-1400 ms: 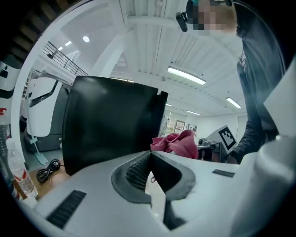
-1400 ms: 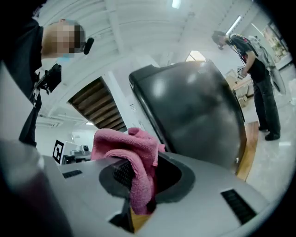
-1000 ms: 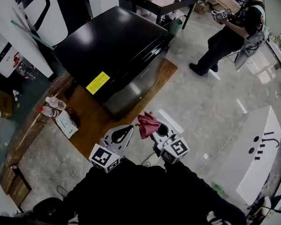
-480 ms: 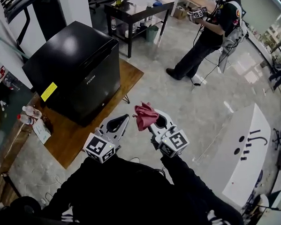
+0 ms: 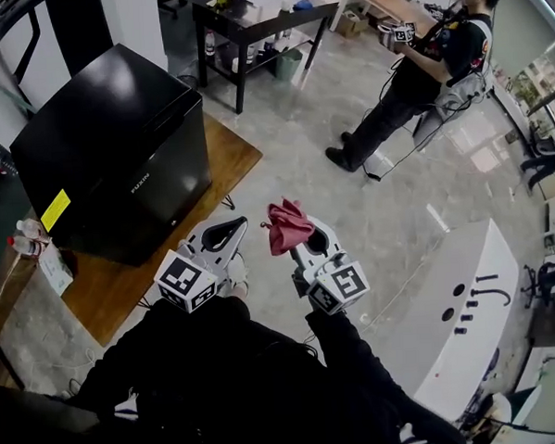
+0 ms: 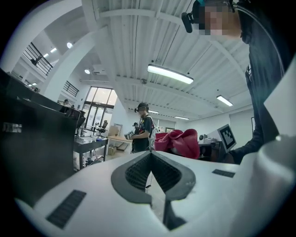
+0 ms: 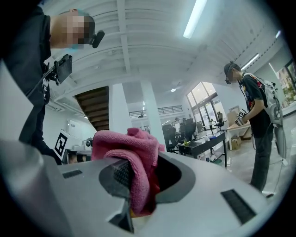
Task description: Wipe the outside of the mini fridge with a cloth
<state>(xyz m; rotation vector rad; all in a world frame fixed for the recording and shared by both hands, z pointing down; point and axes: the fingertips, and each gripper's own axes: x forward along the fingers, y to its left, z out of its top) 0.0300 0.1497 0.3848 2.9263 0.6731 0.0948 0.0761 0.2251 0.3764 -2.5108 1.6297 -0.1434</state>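
**Mini fridge well clear of the cloth**

Black box-shaped mini fridge [image 5: 106, 142] sits on a brown wooden platform [image 5: 181, 233], with a yellow sticker [image 5: 55, 209] on its left side face. Both tools are held off to the fridge's front right, above the pale floor and apart from it.

Over to the right gripper [image 5: 299, 234]: its fingers are clamped on a crumpled pink cloth [image 5: 287, 224], which bunches up above the tips and hangs down between them in the right gripper view [image 7: 127, 150]. That cloth is near the fridge's front corner but touches nothing on it.

The left gripper [image 5: 230, 230] is just beside the right one, on the side nearer the fridge. Its fingers are pressed together at the tips and carry nothing, as the left gripper view shows [image 6: 151, 159]. In that view the fridge's dark wall [image 6: 32, 139] fills the left edge and the cloth [image 6: 178, 141] shows at the right.

Beyond the fridge stands a black table [image 5: 248, 18]. Further right of it, a second person in dark clothes [image 5: 418, 70] stands on the floor. Clear plastic bottles [image 5: 23, 241] lie at the fridge's left.
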